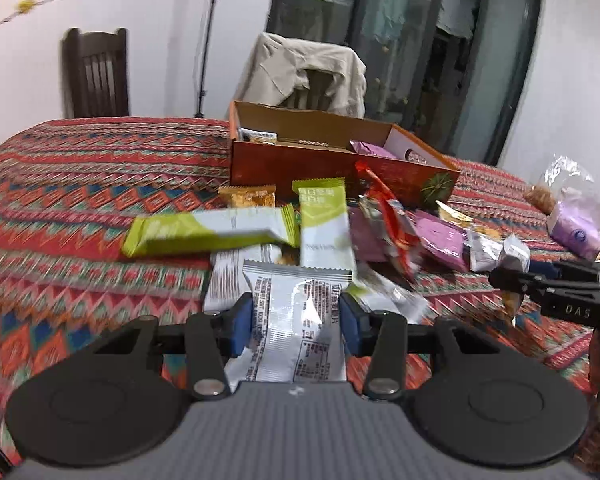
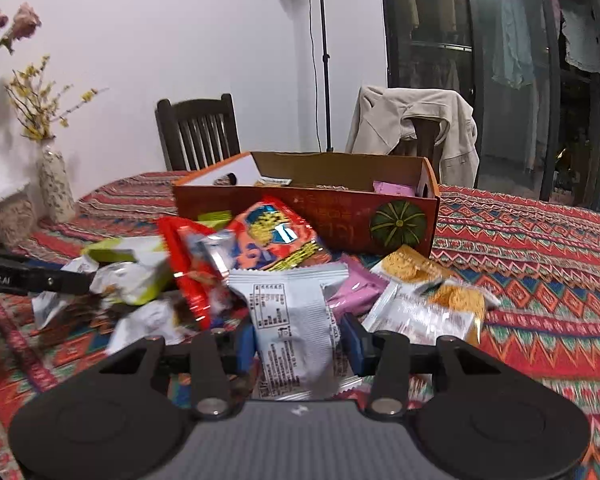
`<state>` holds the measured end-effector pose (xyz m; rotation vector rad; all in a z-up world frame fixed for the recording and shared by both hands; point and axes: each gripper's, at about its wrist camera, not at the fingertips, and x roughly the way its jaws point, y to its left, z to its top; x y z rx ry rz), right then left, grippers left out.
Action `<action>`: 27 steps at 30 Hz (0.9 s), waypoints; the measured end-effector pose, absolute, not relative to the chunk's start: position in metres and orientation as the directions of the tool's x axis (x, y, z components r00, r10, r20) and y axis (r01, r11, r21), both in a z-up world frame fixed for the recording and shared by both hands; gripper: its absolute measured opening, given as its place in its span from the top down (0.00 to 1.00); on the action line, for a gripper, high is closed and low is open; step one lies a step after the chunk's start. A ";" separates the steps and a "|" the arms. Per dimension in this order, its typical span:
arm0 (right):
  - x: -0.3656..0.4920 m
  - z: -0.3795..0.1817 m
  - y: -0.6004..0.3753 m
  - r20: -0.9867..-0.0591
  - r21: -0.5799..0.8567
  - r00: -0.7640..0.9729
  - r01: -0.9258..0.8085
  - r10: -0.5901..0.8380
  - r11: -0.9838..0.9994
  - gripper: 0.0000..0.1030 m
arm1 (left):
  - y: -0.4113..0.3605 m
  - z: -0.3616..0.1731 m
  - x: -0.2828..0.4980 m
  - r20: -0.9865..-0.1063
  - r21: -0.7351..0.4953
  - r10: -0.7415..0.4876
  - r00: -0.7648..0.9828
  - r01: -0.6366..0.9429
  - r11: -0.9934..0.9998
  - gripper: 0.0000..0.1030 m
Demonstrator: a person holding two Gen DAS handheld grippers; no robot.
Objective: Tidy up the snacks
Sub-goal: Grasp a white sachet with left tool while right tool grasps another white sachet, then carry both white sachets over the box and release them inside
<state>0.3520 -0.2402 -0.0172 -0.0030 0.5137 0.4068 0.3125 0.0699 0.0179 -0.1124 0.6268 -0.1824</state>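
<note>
A pile of snack packets lies on the patterned tablecloth (image 1: 80, 184) in front of an open orange cardboard box (image 1: 300, 168) (image 2: 340, 220). My left gripper (image 1: 296, 322) is shut on a silver packet (image 1: 296, 312) printed with small text, its blue pads pressed on both sides. My right gripper (image 2: 300, 342) is shut on a similar white-silver packet (image 2: 292, 320). Green-and-white bars (image 1: 208, 230), a red packet (image 2: 276, 236), pink packets (image 2: 356, 292) and orange-filled clear packets (image 2: 432, 300) lie around. The box holds a few packets, one of them pink (image 2: 394, 189).
Two chairs stand behind the table, one draped with a beige jacket (image 2: 416, 128). A vase of dried flowers (image 2: 54, 184) sits at the table's left end. A clear bag with a purple pack (image 1: 576, 224) lies at the right. Glass wardrobe doors are behind.
</note>
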 end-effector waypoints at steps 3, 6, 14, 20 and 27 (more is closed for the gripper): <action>0.317 -0.013 -0.241 -0.470 0.119 0.792 -0.380 0.389 0.917 0.58 | 0.065 0.020 0.273 -0.562 -0.181 -0.176 0.808 0.087 0.980 0.56; 0.279 -0.013 -0.241 -0.478 0.127 0.779 -0.394 0.404 0.910 0.58 | 0.060 0.020 0.243 -0.567 -0.221 -0.187 0.802 0.070 0.973 0.56; 0.222 -0.012 -0.256 -0.487 0.139 0.779 -0.378 0.395 0.915 0.58 | 0.046 0.037 0.205 -0.534 -0.209 -0.195 0.823 0.096 0.973 0.56; 0.208 -0.005 -0.263 -0.463 0.134 0.799 -0.365 0.384 0.921 0.58 | 0.040 0.043 0.198 -0.515 -0.208 -0.202 0.833 0.107 0.972 0.56; 0.220 0.003 -0.265 -0.454 0.120 0.804 -0.372 0.384 0.920 0.58 | 0.042 0.069 0.225 -0.475 -0.175 -0.218 0.853 0.152 0.973 0.56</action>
